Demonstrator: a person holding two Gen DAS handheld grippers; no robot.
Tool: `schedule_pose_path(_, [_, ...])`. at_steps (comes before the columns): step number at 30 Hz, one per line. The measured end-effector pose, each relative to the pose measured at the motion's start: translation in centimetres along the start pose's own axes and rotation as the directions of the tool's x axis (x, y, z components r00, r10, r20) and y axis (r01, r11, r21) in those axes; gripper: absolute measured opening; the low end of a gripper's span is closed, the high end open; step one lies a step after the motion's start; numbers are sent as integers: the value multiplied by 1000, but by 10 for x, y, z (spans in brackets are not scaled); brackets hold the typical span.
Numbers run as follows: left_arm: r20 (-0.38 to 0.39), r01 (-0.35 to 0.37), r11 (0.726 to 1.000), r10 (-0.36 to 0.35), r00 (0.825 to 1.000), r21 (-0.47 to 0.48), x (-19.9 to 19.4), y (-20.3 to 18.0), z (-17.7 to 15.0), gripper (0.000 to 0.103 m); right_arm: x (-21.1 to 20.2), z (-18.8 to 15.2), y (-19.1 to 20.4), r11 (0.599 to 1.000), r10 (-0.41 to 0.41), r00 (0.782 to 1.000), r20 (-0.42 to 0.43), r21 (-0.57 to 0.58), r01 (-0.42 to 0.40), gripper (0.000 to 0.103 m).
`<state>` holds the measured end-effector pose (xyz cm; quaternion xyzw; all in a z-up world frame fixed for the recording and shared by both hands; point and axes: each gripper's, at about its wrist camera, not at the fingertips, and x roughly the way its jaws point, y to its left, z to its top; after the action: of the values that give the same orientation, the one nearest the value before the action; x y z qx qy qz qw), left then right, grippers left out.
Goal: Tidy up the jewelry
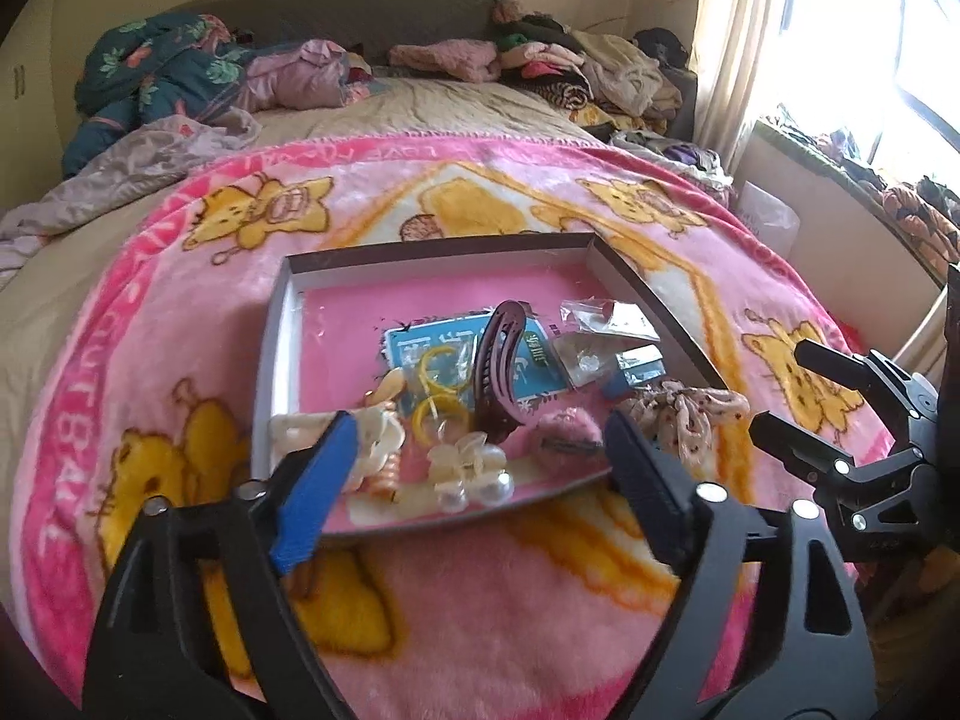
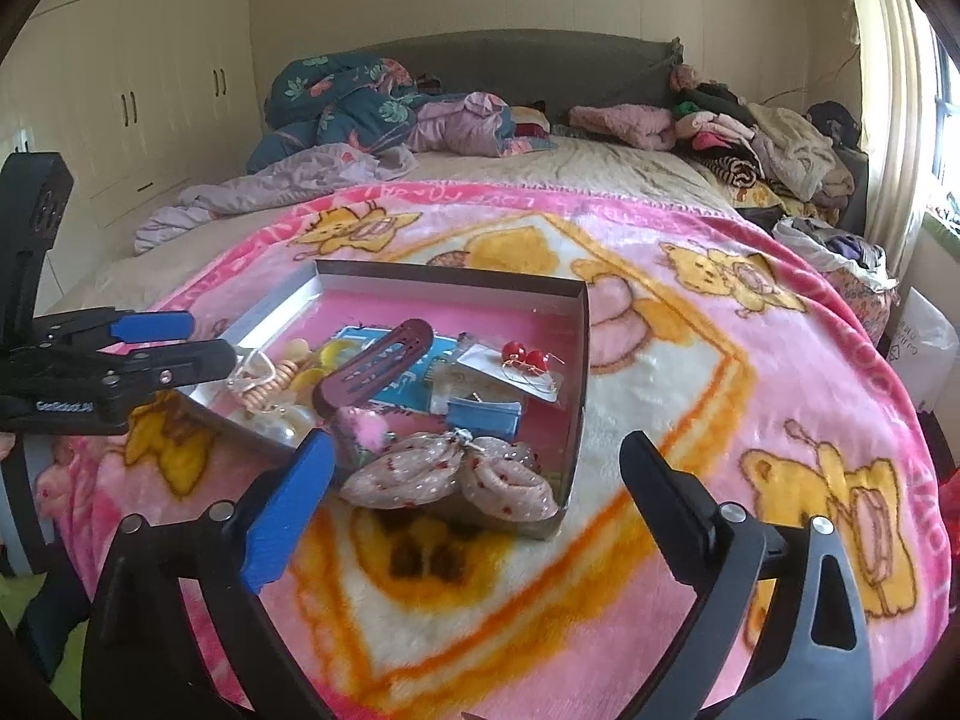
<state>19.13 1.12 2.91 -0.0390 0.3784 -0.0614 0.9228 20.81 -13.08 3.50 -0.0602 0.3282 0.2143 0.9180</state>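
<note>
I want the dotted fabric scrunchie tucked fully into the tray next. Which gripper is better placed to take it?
Right, probably. The right gripper stands open with the scrunchie straight ahead of its fingers at the tray's near corner. The left gripper, also open and empty, faces the pearl clips instead, with the scrunchie off to its side.

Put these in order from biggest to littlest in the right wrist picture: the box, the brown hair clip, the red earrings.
1. Box, biggest by far; it holds the others.
2. Brown hair clip, long and narrow.
3. Red earrings, littlest: two small beads on a card.
All sit about equally far away, so the order looks safe.
</note>
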Motion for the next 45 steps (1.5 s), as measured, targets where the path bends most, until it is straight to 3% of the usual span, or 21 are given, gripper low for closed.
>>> schedule_pose_path(4, [19, -4, 1000, 4, 1000, -11, -16, 1, -9, 91, -11, -4, 7, 1000, -4, 1000, 4, 0, 4, 96])
schedule_pose_path(19, [22, -39, 997, 40, 999, -63, -48, 12, -51, 91, -35, -24, 34, 1000, -23, 1000, 8, -14, 23, 96])
schedule_pose_path(31, [26, -73, 994, 75, 997, -87, -62, 18, -90, 92, -42, -55, 38, 998, -34, 999, -17, 59, 35, 96])
schedule_pose_path(45, [8, -85, 993, 86, 996, -82, -64, 12, -101, 92, -44, -73, 35, 994, -43, 998, -35, 103, 47, 96])
